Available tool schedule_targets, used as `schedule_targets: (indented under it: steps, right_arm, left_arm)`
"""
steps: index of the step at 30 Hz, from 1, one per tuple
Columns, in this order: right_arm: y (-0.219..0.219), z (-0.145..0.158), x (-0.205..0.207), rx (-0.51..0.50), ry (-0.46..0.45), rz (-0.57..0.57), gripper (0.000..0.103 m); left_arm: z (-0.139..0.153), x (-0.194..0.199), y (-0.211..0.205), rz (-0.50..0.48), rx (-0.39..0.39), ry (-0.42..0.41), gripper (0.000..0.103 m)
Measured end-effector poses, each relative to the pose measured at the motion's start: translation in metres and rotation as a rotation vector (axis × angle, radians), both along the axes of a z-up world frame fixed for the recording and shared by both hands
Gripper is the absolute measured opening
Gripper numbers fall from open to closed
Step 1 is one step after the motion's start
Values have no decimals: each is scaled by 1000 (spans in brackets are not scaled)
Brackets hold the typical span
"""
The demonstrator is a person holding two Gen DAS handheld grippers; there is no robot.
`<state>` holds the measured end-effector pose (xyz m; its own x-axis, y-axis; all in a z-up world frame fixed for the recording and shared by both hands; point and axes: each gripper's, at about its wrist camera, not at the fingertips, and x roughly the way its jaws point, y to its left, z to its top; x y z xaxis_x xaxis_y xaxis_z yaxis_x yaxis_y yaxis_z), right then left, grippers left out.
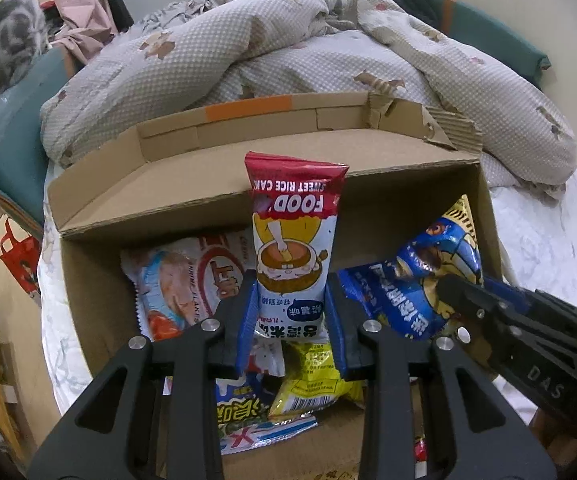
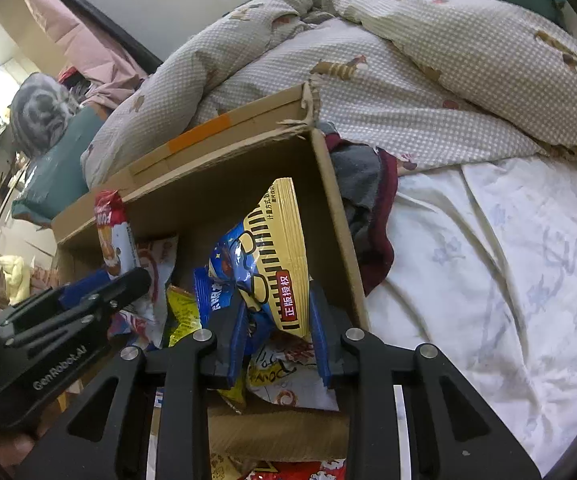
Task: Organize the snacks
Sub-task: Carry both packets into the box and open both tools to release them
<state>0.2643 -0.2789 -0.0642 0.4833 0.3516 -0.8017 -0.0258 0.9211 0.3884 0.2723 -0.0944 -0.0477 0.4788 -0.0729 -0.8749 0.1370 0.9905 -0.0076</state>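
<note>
The left gripper has its blue ribbed pads pressed narrowly against both sides of a slim, glossy rice cake packet, red at the crimped top and white with a cartoon print lower down. The packet stands upright over the open cardboard box, whose corrugated flaps are torn at the far right corner and carry a strip of orange tape.

The right gripper is likewise closed to a narrow gap, clamping a crinkled foil bag in blue and yellow with black piano-key stripes. This bag tilts up toward twelve o'clock in the right wrist view, just inside the box's right wall. In the left wrist view it shows at three o'clock of the rice cake packet.

Inside the box lie other shiny packets: a white pouch with a red ring at nine o'clock of the rice cake packet, and a yellow bag with a barcode at six o'clock below it.

The box rests on a bed with a white, faintly flowered sheet. Behind it, at twelve o'clock, a puffy checked quilt lies in soft rumpled folds.
</note>
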Motion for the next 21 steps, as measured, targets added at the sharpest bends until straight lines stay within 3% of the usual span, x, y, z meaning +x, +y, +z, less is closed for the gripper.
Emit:
schedule_targets:
  steps: [17,18,19,21]
  right_arm:
    - [1,13,1,50,-57,-8,35]
    - [0,14,1,58,-59,-8,41]
    - [-1,16,0,62,-63,-8,55]
    - [-3,19,-2,62,-78,-16,75]
  left_arm:
    - [1,1,-4,-8,9,-20,28]
    - [2,1,-3,-8,11,-21,28]
    - [2,0,-4,-9,15,-20,31]
    - [3,-2,-3,-8,22,-14,40]
